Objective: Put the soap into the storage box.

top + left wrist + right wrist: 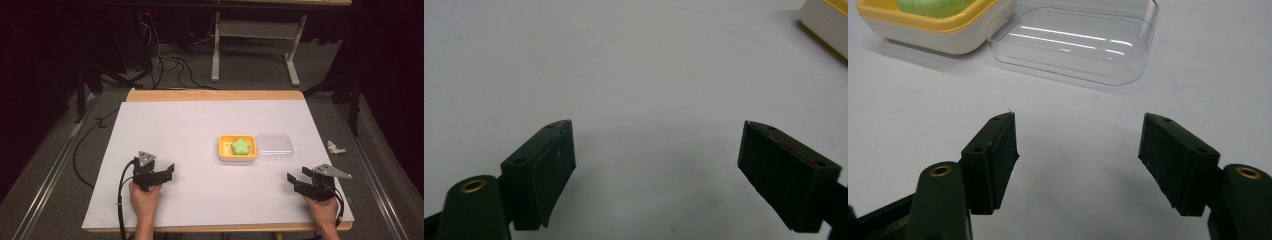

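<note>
Yellow soap box [237, 148] sitting near the middle of the white surface [200, 125], lid off, green star-shaped soap [241, 145] lying inside it. Clear lid [273, 147] lying flat, touching the box on its right side. Left claw [169, 173] held low, well to the left of the box and nearer the person, jaws spread wide with bare white surface between them, gripping nothing; a corner of the box just creeping in at the top right of the left gripper view [824, 22]. Right claw [295, 178] out to the right of the box, also nearer the person, jaws likewise spread and empty, pointed toward the clear lid [1078, 42] with the box [933, 30] just beside it. Crumpled white scrap [335, 147] lying off the surface, on the floor beyond the lid's right.
</note>
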### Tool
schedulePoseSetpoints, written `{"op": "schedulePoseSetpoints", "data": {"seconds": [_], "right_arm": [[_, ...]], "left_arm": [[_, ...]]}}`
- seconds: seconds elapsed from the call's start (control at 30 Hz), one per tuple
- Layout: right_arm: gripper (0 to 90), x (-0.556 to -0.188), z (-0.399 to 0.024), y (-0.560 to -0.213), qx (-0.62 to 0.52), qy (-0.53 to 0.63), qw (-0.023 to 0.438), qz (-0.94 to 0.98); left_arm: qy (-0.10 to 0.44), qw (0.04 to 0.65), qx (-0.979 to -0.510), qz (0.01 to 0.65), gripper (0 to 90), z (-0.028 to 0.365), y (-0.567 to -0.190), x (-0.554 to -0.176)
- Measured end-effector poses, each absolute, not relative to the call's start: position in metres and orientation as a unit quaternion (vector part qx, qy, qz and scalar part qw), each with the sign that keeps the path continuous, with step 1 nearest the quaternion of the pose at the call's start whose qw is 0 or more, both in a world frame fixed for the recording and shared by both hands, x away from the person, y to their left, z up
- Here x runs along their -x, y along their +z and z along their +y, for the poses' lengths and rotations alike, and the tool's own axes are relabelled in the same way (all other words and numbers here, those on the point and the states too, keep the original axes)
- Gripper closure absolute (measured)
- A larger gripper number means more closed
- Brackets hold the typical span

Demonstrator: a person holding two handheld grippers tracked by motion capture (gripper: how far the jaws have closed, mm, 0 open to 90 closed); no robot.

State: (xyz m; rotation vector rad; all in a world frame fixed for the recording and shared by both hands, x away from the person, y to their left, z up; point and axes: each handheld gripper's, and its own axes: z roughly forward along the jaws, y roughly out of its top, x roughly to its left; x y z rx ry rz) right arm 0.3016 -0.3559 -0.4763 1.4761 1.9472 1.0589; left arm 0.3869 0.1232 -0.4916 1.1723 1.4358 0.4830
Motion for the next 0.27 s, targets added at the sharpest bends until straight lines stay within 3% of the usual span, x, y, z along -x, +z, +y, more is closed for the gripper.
{"op": "schedulePoseSetpoints", "data": {"seconds": [0.27], "right_arm": [[32.4, -0.3046, -0.3500, -0.4785, -0.539, 0.356, 0.241, 0.725]], "left_arm": [[0.209, 0.577, -0.506, 0.607, 15.8, 0.1227, -0.4917, -0.3854]]}}
